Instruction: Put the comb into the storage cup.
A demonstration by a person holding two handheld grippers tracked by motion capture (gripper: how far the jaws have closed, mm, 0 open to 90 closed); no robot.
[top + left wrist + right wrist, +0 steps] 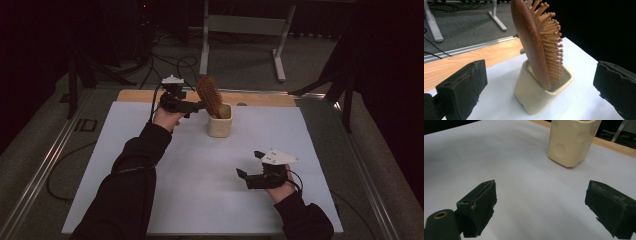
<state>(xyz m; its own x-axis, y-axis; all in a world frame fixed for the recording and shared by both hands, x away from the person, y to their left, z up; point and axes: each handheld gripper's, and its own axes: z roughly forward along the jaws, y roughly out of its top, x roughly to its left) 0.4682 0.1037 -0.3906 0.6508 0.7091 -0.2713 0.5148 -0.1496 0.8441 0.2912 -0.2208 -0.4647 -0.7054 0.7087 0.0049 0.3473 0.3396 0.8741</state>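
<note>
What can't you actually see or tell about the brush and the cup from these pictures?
- Hairbrush: its handle is hidden inside the cream cup in the left gripper view, and its top is cut off by the upper edge.
- Cup: the top edge of the right gripper view cuts off its rim.
- High view: the brush's bristles are too small and dim to make out, and the cup's inside is hidden by its wall.

a hairbrush (pixel 209 95) stands handle-down in a cup (pixel 220 122) near the table's (pixel 150 200) far edge (left gripper (pixel 192 106) just beside it); right gripper (pixel 248 165) sits nearer, well apart.
</note>
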